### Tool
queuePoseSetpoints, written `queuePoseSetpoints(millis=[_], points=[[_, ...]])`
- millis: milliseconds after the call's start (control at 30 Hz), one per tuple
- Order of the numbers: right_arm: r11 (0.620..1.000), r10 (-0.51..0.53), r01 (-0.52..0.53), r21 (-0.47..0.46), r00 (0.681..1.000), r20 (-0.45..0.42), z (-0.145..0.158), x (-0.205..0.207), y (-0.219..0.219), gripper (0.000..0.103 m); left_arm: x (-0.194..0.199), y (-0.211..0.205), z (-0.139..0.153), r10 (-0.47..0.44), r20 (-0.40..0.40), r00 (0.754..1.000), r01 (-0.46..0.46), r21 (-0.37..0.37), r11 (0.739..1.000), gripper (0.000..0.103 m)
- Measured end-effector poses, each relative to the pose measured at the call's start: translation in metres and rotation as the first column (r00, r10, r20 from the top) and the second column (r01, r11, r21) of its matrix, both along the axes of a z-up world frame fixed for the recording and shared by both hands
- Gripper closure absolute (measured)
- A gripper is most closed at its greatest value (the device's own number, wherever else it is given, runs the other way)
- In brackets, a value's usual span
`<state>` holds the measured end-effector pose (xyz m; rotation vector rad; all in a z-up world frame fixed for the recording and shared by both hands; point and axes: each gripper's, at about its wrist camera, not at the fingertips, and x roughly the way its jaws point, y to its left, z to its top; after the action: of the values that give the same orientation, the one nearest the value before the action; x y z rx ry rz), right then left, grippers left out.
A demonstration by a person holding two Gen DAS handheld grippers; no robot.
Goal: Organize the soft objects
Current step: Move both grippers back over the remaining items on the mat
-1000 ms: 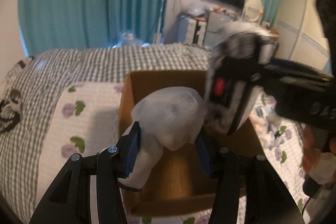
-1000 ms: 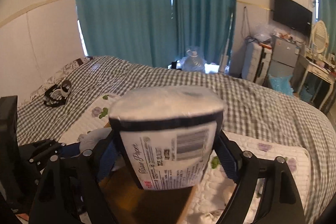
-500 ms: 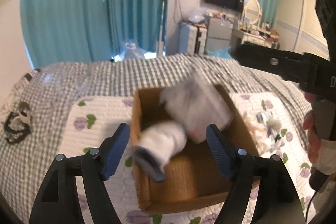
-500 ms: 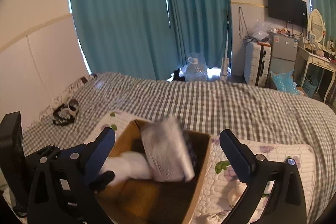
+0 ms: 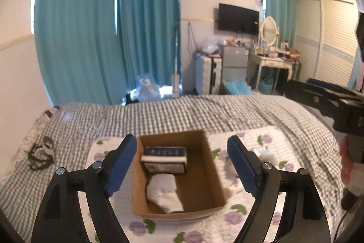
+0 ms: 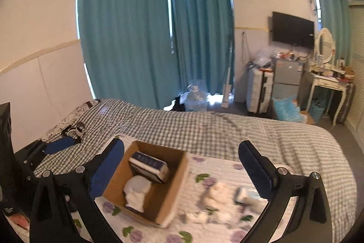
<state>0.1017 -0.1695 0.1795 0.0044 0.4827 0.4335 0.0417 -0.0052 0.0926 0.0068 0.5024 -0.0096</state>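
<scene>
A brown cardboard box [image 5: 211, 177] stands on a floral quilt [image 5: 268, 147] on the bed. In it lie a white sock [image 5: 163, 190] and a tissue pack [image 5: 163, 158] with a dark wrapper. The same box [image 6: 175, 183], sock [image 6: 136, 193] and pack [image 6: 150, 165] show in the right wrist view. My left gripper [image 5: 182, 165] is open and empty, raised above the box. My right gripper [image 6: 182, 174] is open and empty, above and right of the box. Several white soft items [image 6: 218, 195] and a small pack [image 6: 245, 195] lie blurred on the quilt right of the box.
A grey checked bedspread [image 6: 204, 126] covers the bed. A black-and-white item [image 5: 42, 152] lies at its left edge. The right gripper's body [image 5: 327, 104] shows at right in the left view. Teal curtains, a suitcase, a dressing table and a water jug stand behind the bed.
Both grippers have opened and let go: the sock and the tissue pack dropped into the box. Both grippers have since pulled up and back, away from the box.
</scene>
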Motion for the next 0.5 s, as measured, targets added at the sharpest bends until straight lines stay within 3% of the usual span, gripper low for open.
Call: queuePoseSetpoints(millis=[200, 500], points=[[0.994, -0.102, 0.101, -0.04, 0.995, -0.005, -0.005, -0.023, -0.066, 0.002, -0.009, -0.05, 0.002, -0.038, -0.026, 0.999, 0.037, -0.019, 0.999, 0.021], [0.982, -0.188, 0.188, -0.008, 0.978, -0.087, -0.064, 0.001, -0.142, 0.002, 0.012, -0.097, -0.042, -0.049, -0.127, 0.991, 0.034, -0.116, 0.993, 0.021]])
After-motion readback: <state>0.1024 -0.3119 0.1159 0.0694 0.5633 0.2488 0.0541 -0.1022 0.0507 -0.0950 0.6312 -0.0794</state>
